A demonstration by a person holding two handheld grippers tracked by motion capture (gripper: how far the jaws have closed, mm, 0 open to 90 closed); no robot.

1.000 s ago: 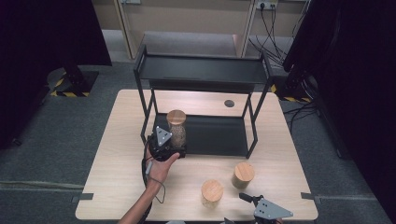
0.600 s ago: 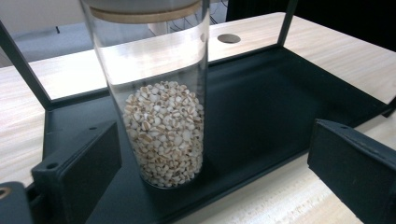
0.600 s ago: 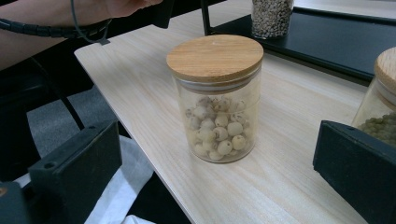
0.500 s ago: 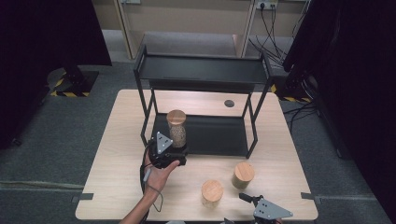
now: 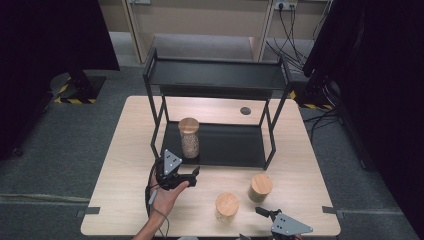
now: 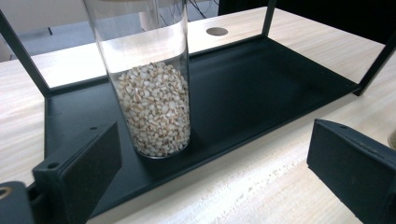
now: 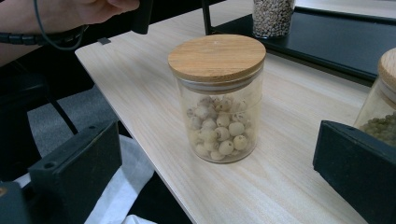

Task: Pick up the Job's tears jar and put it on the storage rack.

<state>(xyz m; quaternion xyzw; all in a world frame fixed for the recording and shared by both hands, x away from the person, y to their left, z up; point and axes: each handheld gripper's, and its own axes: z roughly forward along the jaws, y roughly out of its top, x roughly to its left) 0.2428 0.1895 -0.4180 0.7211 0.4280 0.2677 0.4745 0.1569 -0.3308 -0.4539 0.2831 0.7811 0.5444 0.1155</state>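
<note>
Three jars stand in the scene, all clear glass cylinders with flat round lids of pale wood. The tall, narrow clear glass jar of small off-white grains [image 5: 189, 138] stands upright on the matte black metal bottom shelf [image 5: 235, 145] of a two-tier rack of thin black square tubing [image 5: 216, 75], at the shelf's left end near its front edge. In the left gripper view the grains [image 6: 155, 108] fill roughly the lower half of the smooth, glossy tube, rough and pebbly against the glass. The left gripper [image 5: 192, 176], black with a grey three-cornered plate on top, sits on the table just in front of that jar, apart from it; its two black, matte, blocky jaws stand wide apart with nothing between them, pointing right and slightly far.

Nearer the person, on the light, fine-grained wooden table [image 5: 125, 150], stand two short squat jars. The short jar of round cream-coloured beads [image 7: 218, 100] is the nearer and more to the left; the short jar of small dark green beans [image 5: 261, 187] is just right of it and a little farther away, the two not touching. The right gripper [image 5: 267, 214] lies at the near table edge, right of the cream-bead jar, its jaws spread open and empty, facing that jar.
</note>
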